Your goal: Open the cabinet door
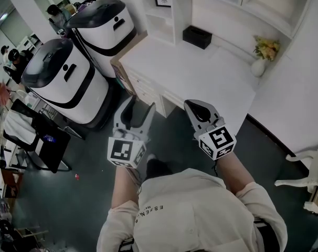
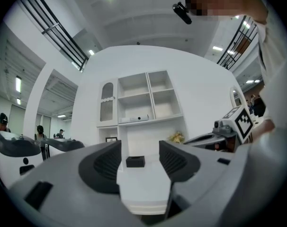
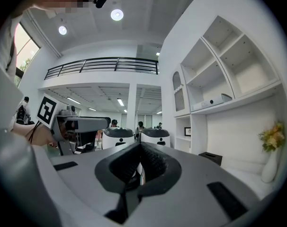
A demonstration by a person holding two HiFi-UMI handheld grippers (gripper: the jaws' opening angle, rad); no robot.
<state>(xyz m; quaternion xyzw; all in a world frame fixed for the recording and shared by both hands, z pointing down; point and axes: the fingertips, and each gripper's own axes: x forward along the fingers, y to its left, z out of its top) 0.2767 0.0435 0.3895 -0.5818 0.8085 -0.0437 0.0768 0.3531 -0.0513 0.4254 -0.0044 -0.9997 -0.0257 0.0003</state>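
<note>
Grippers sit side by side in the head view, held out level ahead of the person [image 1: 190, 214] and just short of a white desk [image 1: 201, 72]. The left gripper [image 1: 139, 106] has its jaws spread wide with nothing between them. The right gripper [image 1: 194, 108] shows as one narrow closed tip. Below the desktop, the desk front [image 1: 143, 91] is panelled; whether those panels are drawers or doors cannot be told. A black box [image 1: 197, 37] stands at the back of the desktop, and a vase of flowers [image 1: 260, 62] stands toward its right end. Two rounded white machines [image 1: 70, 80] stand on the floor to the left of the desk.

In the left gripper view, the left gripper [image 2: 139, 160] points at the desk, its jaws wide apart and framing only the desktop and the far-off black box [image 2: 135, 161]. Above rises a white shelf unit [image 2: 143, 98]. The cabinet door [image 2: 107, 109], arched and slatted, is in its left column, well apart from both tools. The right gripper [image 2: 219, 134] shows at the right.

In the right gripper view, the right gripper [image 3: 140, 162] has its jaws closed together, gripping nothing. The cabinet door [image 3: 180, 100] appears up on the right, the left gripper [image 3: 77, 124] at the left.
</note>
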